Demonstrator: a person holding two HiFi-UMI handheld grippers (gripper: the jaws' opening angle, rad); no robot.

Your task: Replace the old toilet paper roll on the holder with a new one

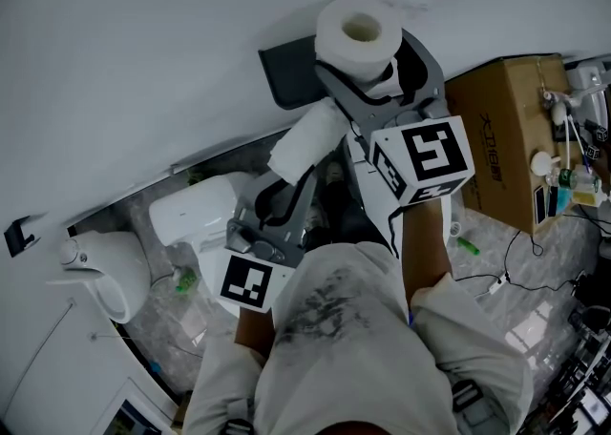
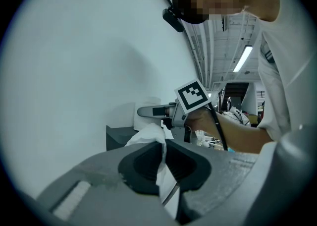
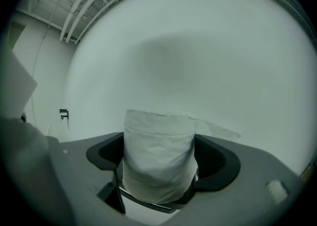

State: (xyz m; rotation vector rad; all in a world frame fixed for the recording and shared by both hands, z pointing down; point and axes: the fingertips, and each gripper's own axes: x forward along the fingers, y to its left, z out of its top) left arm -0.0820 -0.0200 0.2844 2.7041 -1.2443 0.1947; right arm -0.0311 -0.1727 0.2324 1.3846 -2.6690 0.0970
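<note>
The toilet paper roll (image 1: 358, 32) is found upright beside the wall holder (image 1: 286, 71), between the wide-spread, unsqueezing right tongs (image 3: 161, 159), while a paper scrap (image 2: 148, 136) is pinched in the closed left tongs (image 2: 165, 164); a straight, level withdrawal is advised.

A cardboard box (image 1: 498, 133) stands right of a white toilet (image 1: 194, 210).

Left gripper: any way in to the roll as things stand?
Probably not. The left gripper is shut on a wad of paper, so it has no free jaws. The right gripper also straddles the roll with its jaws wide, which takes up the near side.
</note>
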